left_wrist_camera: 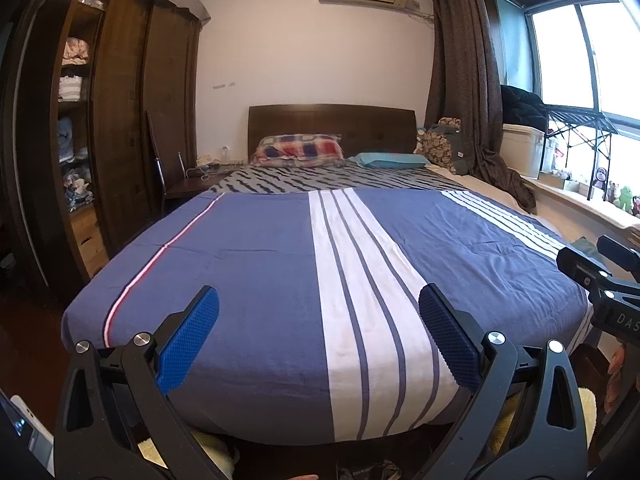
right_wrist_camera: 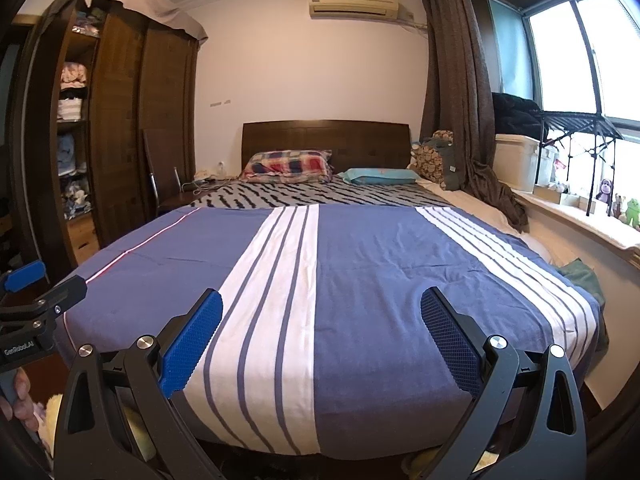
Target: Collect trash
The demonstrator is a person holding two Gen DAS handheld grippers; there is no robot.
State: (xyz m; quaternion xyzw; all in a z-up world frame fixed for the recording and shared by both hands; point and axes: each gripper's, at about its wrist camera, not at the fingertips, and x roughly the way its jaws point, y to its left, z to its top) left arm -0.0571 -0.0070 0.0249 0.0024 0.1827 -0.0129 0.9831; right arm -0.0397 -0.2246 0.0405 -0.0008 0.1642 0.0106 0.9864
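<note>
Left tool [left_wrist_camera: 318,306] and right tool [right_wrist_camera: 321,310] are held at the foot of the bed with the blue-and-white striped cotton cover [left_wrist_camera: 260,264], blue pads spread apart, nothing gripped. No trash is identifiable; small items on the floor below the bed are too dark to tell. Risk: bedding or the green cloth [right_wrist_camera: 582,276] may be snagged if mistaken for litter.
</note>
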